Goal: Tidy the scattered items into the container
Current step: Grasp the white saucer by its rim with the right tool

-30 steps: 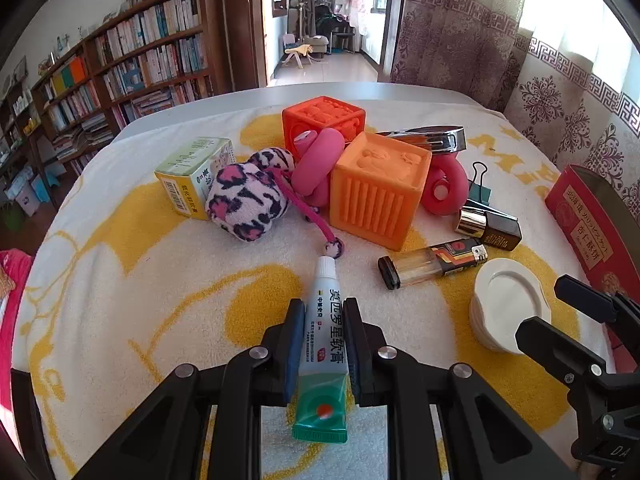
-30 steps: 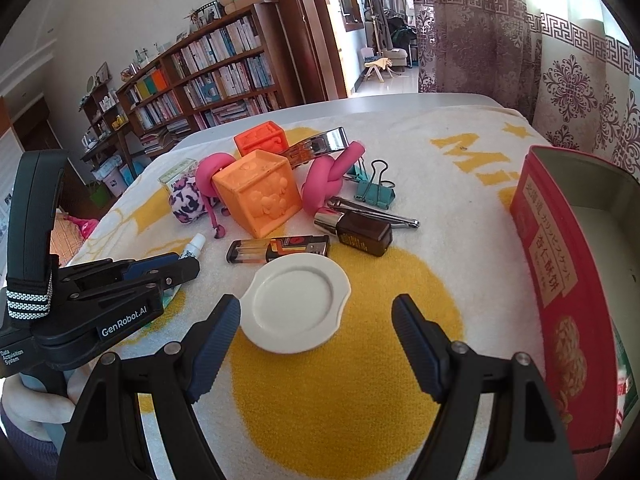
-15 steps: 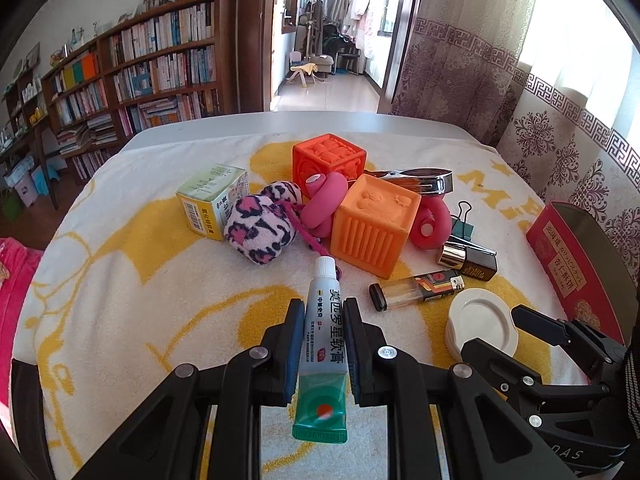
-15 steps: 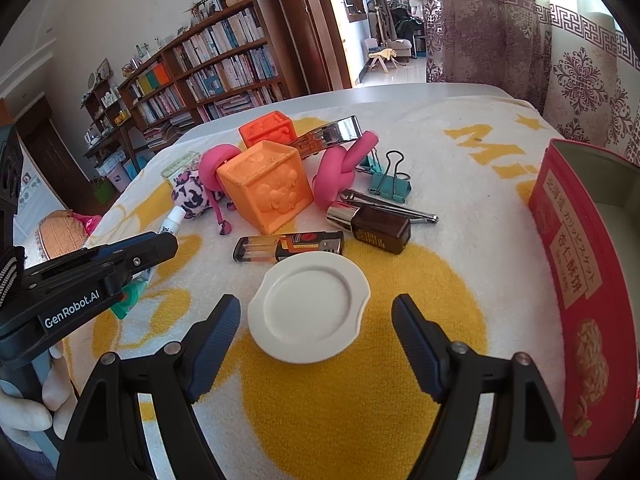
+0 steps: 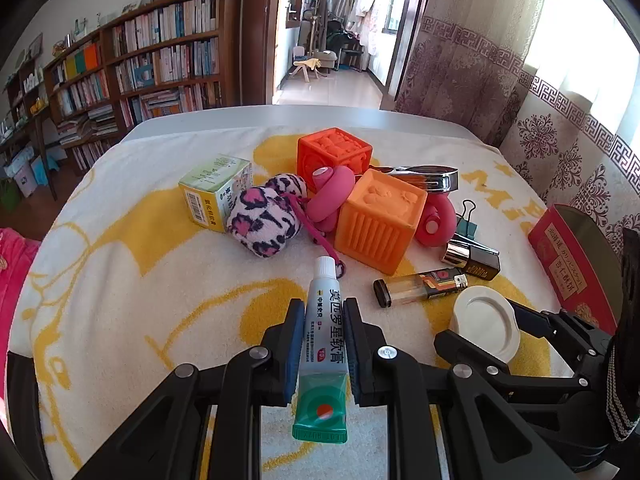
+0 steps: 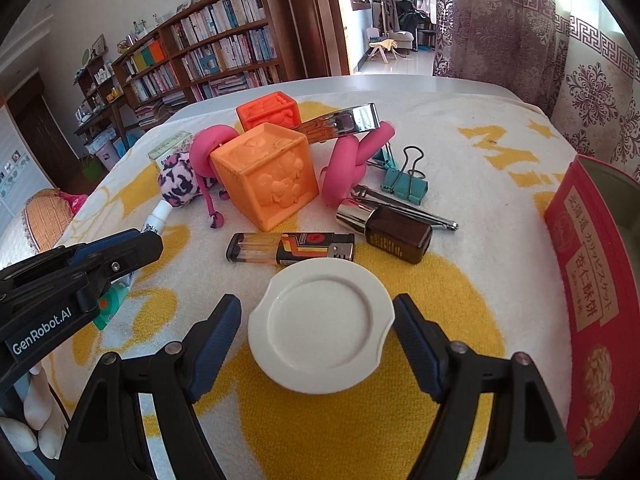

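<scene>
— What is gripped by the left gripper (image 5: 323, 332)?

— A white ointment tube with a green crimped end (image 5: 325, 344) is pinched between its blue pads, the cap pointing away over the white-and-yellow towel (image 5: 120, 288). In the right wrist view the same tube's cap (image 6: 159, 213) is seen poking out past the left gripper (image 6: 132, 240).

— And the right gripper (image 6: 318, 330)?

— Its jaws are spread to either side of a round white plastic lid with a scalloped rim (image 6: 320, 324), which lies flat on the towel. The jaws have just been closing; a narrow gap is still seen at each pad, so the lid is not yet pressed.

— Where is the container placed?

— A red tin box printed with white characters (image 6: 588, 304) stands at the right edge of the towel, open at the top — its inside cannot be made out.

— What else is left scattered?

— A clear lighter with a black end (image 6: 290, 249) lies just beyond the lid, a small brown bottle with a silver cap (image 6: 386, 230) beside it. Behind them an orange embossed rubber cube (image 6: 266, 174), a teal binder clip (image 6: 402, 186) and a pink leopard-print plush ball (image 6: 179, 180) are clustered.
</scene>
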Demonstrator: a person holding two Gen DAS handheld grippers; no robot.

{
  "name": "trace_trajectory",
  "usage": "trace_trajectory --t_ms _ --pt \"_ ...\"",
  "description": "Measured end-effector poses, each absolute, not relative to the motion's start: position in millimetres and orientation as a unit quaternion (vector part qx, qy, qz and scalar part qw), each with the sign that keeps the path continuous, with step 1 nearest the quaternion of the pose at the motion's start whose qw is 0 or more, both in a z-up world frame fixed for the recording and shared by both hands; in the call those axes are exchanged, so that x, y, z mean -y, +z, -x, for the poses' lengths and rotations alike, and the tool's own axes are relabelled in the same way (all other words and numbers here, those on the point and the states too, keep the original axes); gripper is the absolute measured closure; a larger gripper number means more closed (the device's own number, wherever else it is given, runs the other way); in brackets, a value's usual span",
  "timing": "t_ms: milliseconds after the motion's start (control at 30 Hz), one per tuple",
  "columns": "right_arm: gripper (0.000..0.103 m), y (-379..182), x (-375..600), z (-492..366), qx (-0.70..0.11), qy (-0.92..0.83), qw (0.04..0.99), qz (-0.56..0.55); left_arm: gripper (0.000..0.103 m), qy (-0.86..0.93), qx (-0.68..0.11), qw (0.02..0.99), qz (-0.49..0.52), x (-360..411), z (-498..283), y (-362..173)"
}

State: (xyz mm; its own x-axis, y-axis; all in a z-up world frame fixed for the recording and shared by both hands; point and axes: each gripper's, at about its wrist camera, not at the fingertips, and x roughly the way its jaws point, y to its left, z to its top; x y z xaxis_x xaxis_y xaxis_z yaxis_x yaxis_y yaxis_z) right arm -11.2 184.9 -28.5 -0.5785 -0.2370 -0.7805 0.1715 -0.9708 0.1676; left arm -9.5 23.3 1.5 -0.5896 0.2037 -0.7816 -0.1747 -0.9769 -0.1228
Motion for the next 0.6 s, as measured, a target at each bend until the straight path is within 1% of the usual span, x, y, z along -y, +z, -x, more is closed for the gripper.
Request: trace_trajectory --t_ms 33,200,433,600 --pt "0.035 -29 -185 11 0.033 -0.887 0.115 -0.445 0.083 0.891 0.016 0.107 0.441 -24 9 1" --pt "0.034 -26 -185 7 0.03 -0.89 0.121 -0.439 0.083 0.89 0.015 0.109 0.443 -27 9 0" --pt "0.034 -12 -183 -7 0.017 -0.911 0.12 -0.394 0.083 0.891 0.019 0.111 0.44 -27 9 1" --pt "0.034 -9 -186 -9 0.024 -0.916 0.116 -0.384 0.083 0.893 0.021 0.113 0.435 -28 7 4"
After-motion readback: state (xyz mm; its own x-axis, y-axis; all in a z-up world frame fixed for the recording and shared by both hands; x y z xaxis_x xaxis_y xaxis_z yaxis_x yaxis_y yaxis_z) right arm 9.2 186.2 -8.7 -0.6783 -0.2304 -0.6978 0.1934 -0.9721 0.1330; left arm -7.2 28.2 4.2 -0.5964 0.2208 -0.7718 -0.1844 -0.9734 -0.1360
